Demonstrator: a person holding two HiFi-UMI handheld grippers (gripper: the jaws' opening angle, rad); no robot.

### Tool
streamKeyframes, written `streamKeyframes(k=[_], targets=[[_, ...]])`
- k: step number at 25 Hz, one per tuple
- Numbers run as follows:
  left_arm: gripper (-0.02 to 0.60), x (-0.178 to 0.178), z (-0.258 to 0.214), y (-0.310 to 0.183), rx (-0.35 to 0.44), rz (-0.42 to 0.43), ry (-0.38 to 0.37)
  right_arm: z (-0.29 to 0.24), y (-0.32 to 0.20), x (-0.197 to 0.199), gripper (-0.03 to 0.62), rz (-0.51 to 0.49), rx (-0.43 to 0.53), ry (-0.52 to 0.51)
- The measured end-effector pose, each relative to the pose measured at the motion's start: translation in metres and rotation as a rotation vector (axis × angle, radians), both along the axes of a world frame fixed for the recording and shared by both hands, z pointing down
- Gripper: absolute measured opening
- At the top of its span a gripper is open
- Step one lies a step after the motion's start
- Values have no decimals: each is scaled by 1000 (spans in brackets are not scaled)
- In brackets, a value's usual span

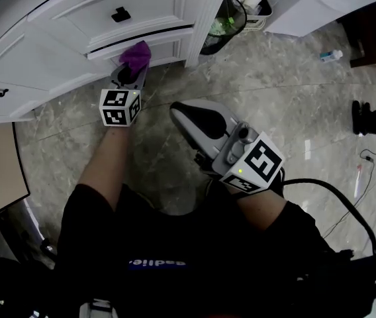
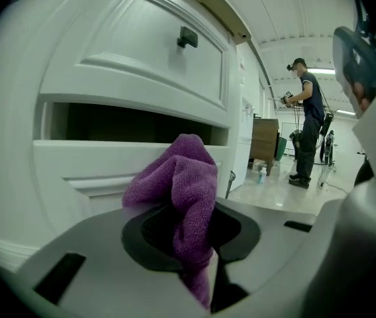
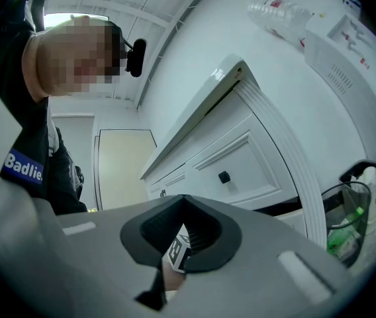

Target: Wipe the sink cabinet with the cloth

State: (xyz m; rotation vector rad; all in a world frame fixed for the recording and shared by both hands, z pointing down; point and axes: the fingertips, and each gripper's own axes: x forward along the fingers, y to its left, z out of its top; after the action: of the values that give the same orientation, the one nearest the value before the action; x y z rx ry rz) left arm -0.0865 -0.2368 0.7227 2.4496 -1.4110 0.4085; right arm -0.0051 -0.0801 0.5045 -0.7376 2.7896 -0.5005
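Note:
The purple cloth is bunched in my left gripper, which is shut on it. The cloth touches the lower drawer front of the white sink cabinet, just under a dark gap. In the left gripper view the cloth stands up between the jaws of the left gripper, right in front of the cabinet. My right gripper hangs over the floor, to the right of the left one and away from the cabinet; its jaws stand shut with nothing in them. The right gripper faces the cabinet.
A black wire waste bin with a clear bag stands at the cabinet's right end. A small bottle lies on the marble floor. Cables and black gear are at the right. A person stands far off.

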Motion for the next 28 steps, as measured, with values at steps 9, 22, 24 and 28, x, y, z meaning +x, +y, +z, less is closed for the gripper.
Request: streamKeyframes(k=[9,22,24,28], targets=[[87,90,3,-20,-24,98,27,2,1,23,-6,31,-9,-2],[87,120,-8,5,6,219,7,6,3,24,-6,14,-26,-7],[87,88,-9,15,10,182,9,7,1,19,-6,11,-31,-11],[87,4,14,31,-17,109,-97,1,-1,6,-6,-1,-26,-29]])
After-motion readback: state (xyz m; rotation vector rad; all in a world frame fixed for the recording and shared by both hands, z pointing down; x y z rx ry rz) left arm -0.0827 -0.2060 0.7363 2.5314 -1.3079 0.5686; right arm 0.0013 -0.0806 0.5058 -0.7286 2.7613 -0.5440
